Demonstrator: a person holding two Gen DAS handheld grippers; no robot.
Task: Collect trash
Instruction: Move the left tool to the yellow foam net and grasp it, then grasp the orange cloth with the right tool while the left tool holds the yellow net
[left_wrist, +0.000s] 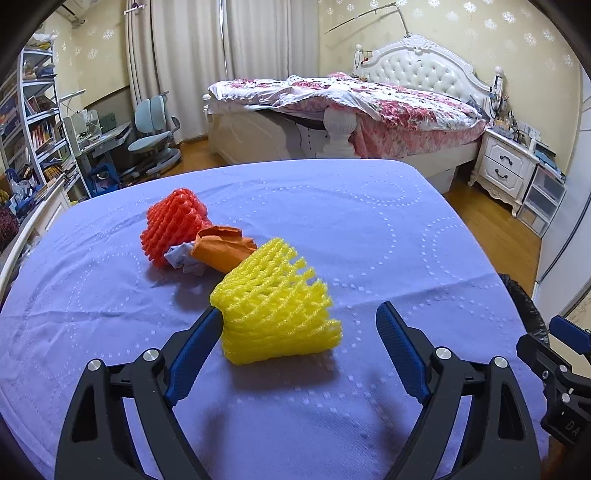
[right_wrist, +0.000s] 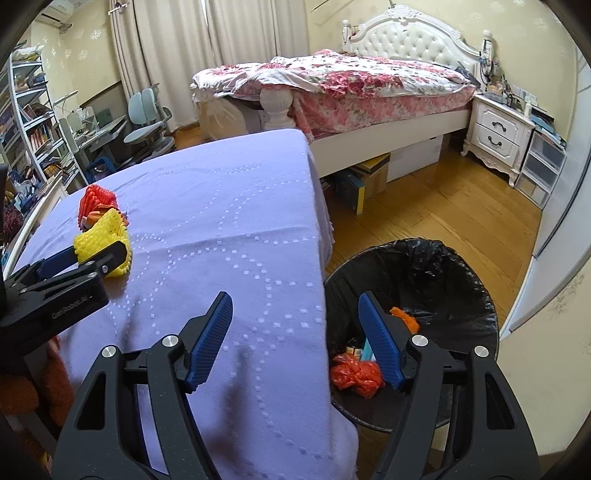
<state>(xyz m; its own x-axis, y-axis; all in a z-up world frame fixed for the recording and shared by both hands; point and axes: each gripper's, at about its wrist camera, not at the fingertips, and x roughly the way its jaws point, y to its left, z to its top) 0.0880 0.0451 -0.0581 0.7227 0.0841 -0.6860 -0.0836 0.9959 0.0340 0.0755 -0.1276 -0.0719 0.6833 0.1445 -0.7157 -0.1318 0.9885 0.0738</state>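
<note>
A yellow foam net (left_wrist: 277, 302) lies on the purple-covered table (left_wrist: 369, 229). My left gripper (left_wrist: 299, 317) is open around it, the left fingertip touching its edge. Behind it lie an orange crumpled paper (left_wrist: 221, 251), a small grey wad (left_wrist: 183, 258) and a red foam net (left_wrist: 173, 225). My right gripper (right_wrist: 295, 306) is open and empty, over the table's right edge beside a bin with a black liner (right_wrist: 424, 266) that holds orange trash (right_wrist: 356, 374). The right wrist view shows the left gripper (right_wrist: 88, 258) at the yellow net (right_wrist: 101, 236).
A bed with a floral quilt (left_wrist: 369, 103) stands behind the table. A white nightstand (left_wrist: 506, 166) and plastic drawers (left_wrist: 543, 199) are at the right. A desk, blue chair (left_wrist: 155, 129) and bookshelf (left_wrist: 33, 122) are at the left. Boxes (right_wrist: 365, 177) sit under the bed.
</note>
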